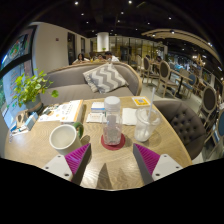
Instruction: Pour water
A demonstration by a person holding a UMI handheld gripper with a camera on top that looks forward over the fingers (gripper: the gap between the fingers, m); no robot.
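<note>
Wooden table [110, 165]; gripper [112, 152] fingers apart, holding nothing; bottle [112, 122] on coaster [114, 142] just ahead; centre on it, close squarely, mind glass [143, 127].

Both fingers run out of sight at their lower ends, only the magenta pads [78, 158] showing. Just ahead of them, the bottle [112, 121] blocks part of the red coaster [114, 142] beneath it. Whether there's water in the glass pitcher [146, 124] beyond the right finger: cannot tell. Papers [62, 111] beyond the left finger are too small to read. Distant chairs [160, 70] blur together.
</note>
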